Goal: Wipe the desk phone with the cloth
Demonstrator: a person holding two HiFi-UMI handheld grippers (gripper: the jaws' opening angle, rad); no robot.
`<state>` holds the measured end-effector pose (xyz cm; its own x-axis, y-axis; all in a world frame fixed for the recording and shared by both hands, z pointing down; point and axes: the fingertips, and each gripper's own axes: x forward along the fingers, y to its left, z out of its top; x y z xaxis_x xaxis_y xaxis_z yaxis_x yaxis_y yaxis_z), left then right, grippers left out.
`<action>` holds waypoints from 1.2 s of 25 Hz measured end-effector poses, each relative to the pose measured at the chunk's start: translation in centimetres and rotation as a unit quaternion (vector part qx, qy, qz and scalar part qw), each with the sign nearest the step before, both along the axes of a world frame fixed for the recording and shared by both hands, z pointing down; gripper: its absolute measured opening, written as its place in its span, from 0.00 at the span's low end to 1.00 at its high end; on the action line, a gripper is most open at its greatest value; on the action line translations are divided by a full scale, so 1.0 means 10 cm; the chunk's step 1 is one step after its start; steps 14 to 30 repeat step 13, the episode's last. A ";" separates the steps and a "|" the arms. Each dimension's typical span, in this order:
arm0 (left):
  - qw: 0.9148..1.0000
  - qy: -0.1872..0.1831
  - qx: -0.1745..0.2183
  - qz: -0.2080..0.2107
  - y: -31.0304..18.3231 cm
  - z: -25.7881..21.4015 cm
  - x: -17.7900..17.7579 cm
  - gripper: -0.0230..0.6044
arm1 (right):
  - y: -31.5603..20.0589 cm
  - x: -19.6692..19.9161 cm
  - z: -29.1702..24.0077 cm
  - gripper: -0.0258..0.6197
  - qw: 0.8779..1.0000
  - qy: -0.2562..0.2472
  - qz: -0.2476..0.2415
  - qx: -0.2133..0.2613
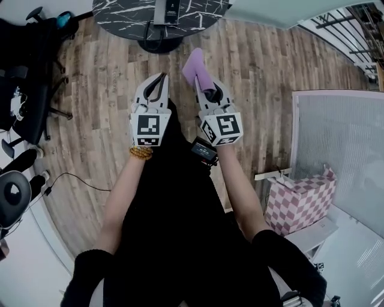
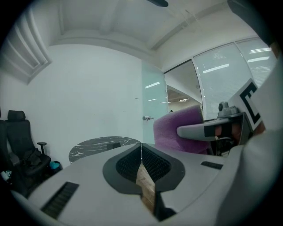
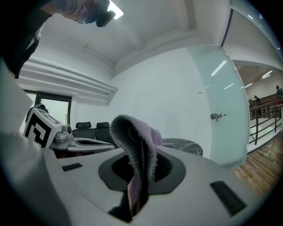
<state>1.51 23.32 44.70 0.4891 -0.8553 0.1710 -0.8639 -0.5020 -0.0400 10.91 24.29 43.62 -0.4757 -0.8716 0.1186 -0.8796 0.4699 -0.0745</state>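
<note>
In the head view, both tongs hang over the wooden floor [image 1: 270,66], well short of the round marble bench [image 1: 120,18] at the top of the frame. The right tongs [image 1: 210,90] grip a purple cloth [image 1: 195,67], which sticks out past their tips toward the bench. The left tongs [image 1: 162,77] are clenched on nothing. A dark box [image 1: 171,11] on the bench may be the phone, but I cannot tell. Since wiping likely has not begun, the first risk is heading for the wrong object.

In the left gripper view, the jaws meet at the tips with nothing between them. The bench sits low at centre left, and the cloth shows at right. If the phone needs steadying, these tongs would have to open first. An unsteadied phone could slide or lose its handset under the wipe.

In the right gripper view, the jaws pinch a fold of the cloth, and the free end arches up over them at centre frame. Only that fold looks held, so a hard drag could pull the cloth out. The floppy end could also catch on a cord or the handset.
</note>
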 end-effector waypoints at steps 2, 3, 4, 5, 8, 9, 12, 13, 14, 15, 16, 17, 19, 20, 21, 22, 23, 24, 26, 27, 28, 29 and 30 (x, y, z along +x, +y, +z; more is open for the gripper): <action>1.000 -0.003 -0.006 0.003 0.10 0.04 0.00 0.07 | 0.12 0.04 0.05 0.13 1.000 -0.005 0.005 -0.009; 1.000 -0.006 -0.006 0.007 0.13 0.05 0.02 0.07 | 0.15 0.07 0.06 0.13 1.000 -0.006 0.007 -0.012; 1.000 -0.008 -0.004 0.012 0.15 0.04 0.04 0.07 | 0.17 0.09 0.06 0.13 1.000 -0.006 0.009 -0.013; 1.000 -0.010 -0.001 0.017 0.18 0.03 0.06 0.07 | 0.19 0.12 0.07 0.13 1.000 -0.006 0.011 -0.013; 1.000 -0.009 0.005 0.022 0.28 0.00 0.10 0.07 | 0.28 0.18 0.09 0.13 1.000 -0.007 0.011 -0.010; 1.000 -0.007 0.006 0.022 0.29 -0.01 0.10 0.07 | 0.28 0.19 0.09 0.13 1.000 -0.008 0.010 -0.008; 1.000 -0.005 0.005 0.020 0.27 -0.04 0.11 0.07 | 0.25 0.21 0.06 0.13 1.000 -0.014 0.008 -0.006; 1.000 -0.005 0.004 0.019 0.26 -0.05 0.12 0.07 | 0.24 0.21 0.05 0.13 1.000 -0.017 0.008 -0.005; 1.000 -0.005 0.004 0.019 0.26 -0.05 0.12 0.07 | 0.24 0.21 0.05 0.13 1.000 -0.017 0.008 -0.005; 1.000 -0.005 0.004 0.019 0.26 -0.05 0.12 0.07 | 0.24 0.21 0.05 0.13 1.000 -0.017 0.008 -0.005; 1.000 -0.005 0.004 0.019 0.26 -0.05 0.12 0.07 | 0.24 0.21 0.05 0.13 1.000 -0.017 0.008 -0.005; 1.000 -0.005 0.004 0.019 0.26 -0.05 0.12 0.07 | 0.24 0.21 0.05 0.13 1.000 -0.017 0.008 -0.005; 1.000 -0.005 0.004 0.019 0.26 -0.05 0.12 0.07 | 0.24 0.21 0.05 0.13 1.000 -0.017 0.008 -0.005; 1.000 -0.005 0.004 0.019 0.26 -0.05 0.12 0.07 | 0.24 0.21 0.05 0.13 1.000 -0.017 0.008 -0.005; 1.000 -0.005 0.004 0.019 0.26 -0.05 0.12 0.07 | 0.24 0.21 0.05 0.13 1.000 -0.017 0.008 -0.005; 1.000 -0.005 0.004 0.019 0.26 -0.05 0.12 0.07 | 0.24 0.21 0.05 0.13 1.000 -0.017 0.008 -0.005; 1.000 -0.005 0.004 0.019 0.26 -0.05 0.12 0.07 | 0.24 0.21 0.05 0.13 1.000 -0.017 0.008 -0.005; 1.000 -0.005 0.004 0.019 0.26 -0.05 0.12 0.07 | 0.24 0.21 0.05 0.13 1.000 -0.017 0.008 -0.005; 1.000 -0.005 0.004 0.019 0.26 -0.05 0.12 0.07 | 0.24 0.21 0.05 0.13 1.000 -0.017 0.008 -0.005; 1.000 -0.005 0.004 0.019 0.26 -0.05 0.12 0.07 | 0.24 0.21 0.05 0.13 1.000 -0.017 0.008 -0.005; 1.000 -0.005 0.004 0.019 0.26 -0.05 0.12 0.07 | 0.24 0.21 0.05 0.13 1.000 -0.017 0.008 -0.005; 1.000 -0.005 0.004 0.019 0.26 -0.05 0.12 0.07 | 0.24 0.21 0.05 0.13 1.000 -0.017 0.008 -0.005; 1.000 -0.005 0.004 0.019 0.26 -0.05 0.12 0.07 | 0.24 0.21 0.05 0.13 1.000 -0.017 0.008 -0.005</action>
